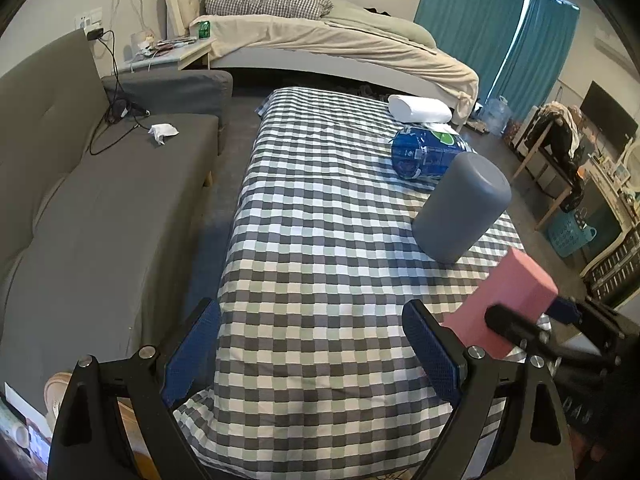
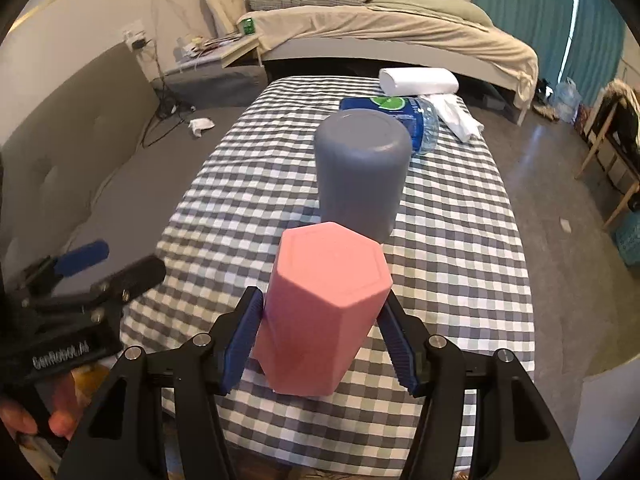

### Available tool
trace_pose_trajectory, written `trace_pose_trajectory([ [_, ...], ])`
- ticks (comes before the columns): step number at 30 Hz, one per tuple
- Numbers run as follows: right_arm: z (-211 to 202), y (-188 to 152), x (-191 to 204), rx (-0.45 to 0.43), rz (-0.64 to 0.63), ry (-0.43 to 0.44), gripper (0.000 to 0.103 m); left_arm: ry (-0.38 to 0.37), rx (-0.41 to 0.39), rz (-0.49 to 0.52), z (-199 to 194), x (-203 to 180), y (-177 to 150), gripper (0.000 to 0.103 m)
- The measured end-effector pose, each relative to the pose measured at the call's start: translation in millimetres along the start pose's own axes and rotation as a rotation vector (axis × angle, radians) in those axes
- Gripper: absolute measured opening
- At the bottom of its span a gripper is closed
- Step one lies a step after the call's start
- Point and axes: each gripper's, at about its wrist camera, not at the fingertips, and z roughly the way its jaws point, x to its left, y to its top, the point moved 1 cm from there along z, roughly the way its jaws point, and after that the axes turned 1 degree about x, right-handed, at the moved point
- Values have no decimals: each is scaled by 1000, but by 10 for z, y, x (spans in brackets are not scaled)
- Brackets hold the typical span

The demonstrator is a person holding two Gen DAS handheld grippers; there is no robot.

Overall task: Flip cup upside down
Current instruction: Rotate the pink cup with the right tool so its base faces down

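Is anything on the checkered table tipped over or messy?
Yes. The blue water bottle lies on its side behind the gray cup. Both the gray cup and the pink cup stand bottom-up. Nothing looks spilled.

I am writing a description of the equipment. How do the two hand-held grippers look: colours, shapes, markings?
Both match. The left gripper has black, angular, triangular finger arms with silver screws at the joints and flat blue textured pads. The right gripper has the same black frame and ribbed blue pads. In the right wrist view, the left gripper's black body carries white "GenRobot.AI" lettering. No cables are visible.
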Motion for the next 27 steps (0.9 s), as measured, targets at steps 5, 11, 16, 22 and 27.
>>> trace_pose_trajectory([
  [5, -51, -143, 43, 17, -35, 1, 58, -10, -5, -11, -3, -43, 22, 95],
  [11, -38, -206, 13, 39, -28, 45, 59, -18, 6, -9, 27, -127, 7, 95],
  [16, -5, -235, 9, 54, -4, 69, 69, 3, 6, -16, 17, -111, -5, 95],
  [22, 143, -269, 50, 100, 14, 84, 69, 10, 10, -72, 9, 22, -35, 95],
  [27, 249, -293, 77, 129, 4, 54, 69, 19, 10, -80, 8, 54, -46, 95],
])
